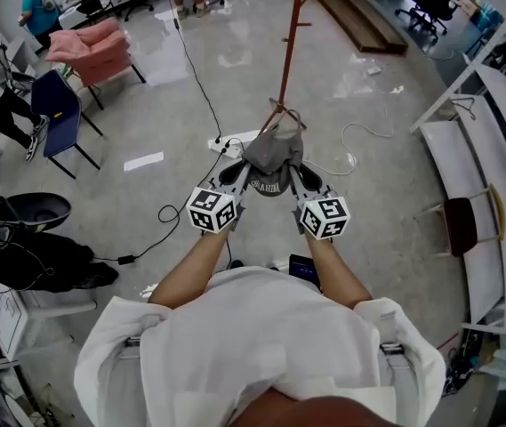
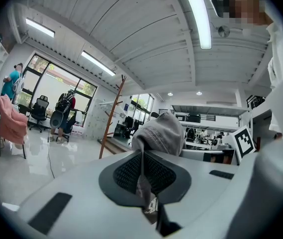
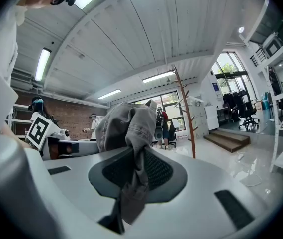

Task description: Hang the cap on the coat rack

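Note:
A grey cap [image 1: 273, 154] hangs in the air between both grippers, in front of the person's chest. My left gripper [image 1: 242, 174] is shut on the cap's left edge, the cloth [image 2: 157, 133] pinched between its dark pads [image 2: 126, 176]. My right gripper [image 1: 299, 174] is shut on the other side, with grey fabric [image 3: 129, 126] bunched between its pads [image 3: 158, 171]. The brown wooden coat rack [image 1: 290, 38] stands just beyond the cap, its pole [image 3: 185, 114] with pegs rising ahead. In the left gripper view the coat rack [image 2: 112, 118] stands further off to the left.
A white power strip [image 1: 233, 142] and black cables [image 1: 195, 69] lie on the shiny floor by the rack's base. A pink chair [image 1: 92, 52] and a blue chair [image 1: 60, 109] stand at the left. White shelving [image 1: 493, 176] runs along the right. People stand at the far left.

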A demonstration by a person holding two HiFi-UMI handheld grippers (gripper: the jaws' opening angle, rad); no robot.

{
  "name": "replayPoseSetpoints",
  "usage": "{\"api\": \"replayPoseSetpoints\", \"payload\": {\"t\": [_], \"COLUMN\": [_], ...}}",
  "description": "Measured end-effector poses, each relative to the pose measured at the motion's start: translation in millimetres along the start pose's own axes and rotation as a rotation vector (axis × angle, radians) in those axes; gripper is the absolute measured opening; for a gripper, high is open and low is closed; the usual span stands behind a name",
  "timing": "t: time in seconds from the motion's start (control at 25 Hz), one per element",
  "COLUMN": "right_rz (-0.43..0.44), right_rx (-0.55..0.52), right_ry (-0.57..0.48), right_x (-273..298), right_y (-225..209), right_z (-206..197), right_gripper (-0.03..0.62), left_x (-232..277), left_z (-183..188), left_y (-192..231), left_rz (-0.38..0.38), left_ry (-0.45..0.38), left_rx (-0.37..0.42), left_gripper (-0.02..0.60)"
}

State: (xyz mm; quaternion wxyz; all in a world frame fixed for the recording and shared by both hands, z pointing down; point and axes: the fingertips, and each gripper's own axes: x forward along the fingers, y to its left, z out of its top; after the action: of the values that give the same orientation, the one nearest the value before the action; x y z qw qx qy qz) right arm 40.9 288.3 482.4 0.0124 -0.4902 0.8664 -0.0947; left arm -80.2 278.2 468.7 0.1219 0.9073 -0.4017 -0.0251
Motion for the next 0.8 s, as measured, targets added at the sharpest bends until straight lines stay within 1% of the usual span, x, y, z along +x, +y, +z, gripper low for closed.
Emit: {"api": "replayPoseSetpoints", "payload": {"t": [0.32,0.52,0.8], "right_rz": [0.001,0.012,0.012], "right_rx": [0.011,0.019,0.023], "right_ry": [-0.021,-0.019,-0.016], "right_x": [-14.4,-23.3,-32.8], "right_y": [-15.0,-15.8,-29.7], "right_z": [10.1,3.3,-3.0], "right_gripper": [0.067,0.067,0.067], "left_x": [8.8,5.3,15.4], "left_z": [5.2,-4.0,-14.7], "left_y": [-21.1,-29.6,-39.5], "left_rz": [-0.007,0.008,0.016], "left_ry": [-0.001,0.007,0.016], "left_rx": [0.017,0.014,0.006], "left_gripper": [0.020,0.020,0.020]}}
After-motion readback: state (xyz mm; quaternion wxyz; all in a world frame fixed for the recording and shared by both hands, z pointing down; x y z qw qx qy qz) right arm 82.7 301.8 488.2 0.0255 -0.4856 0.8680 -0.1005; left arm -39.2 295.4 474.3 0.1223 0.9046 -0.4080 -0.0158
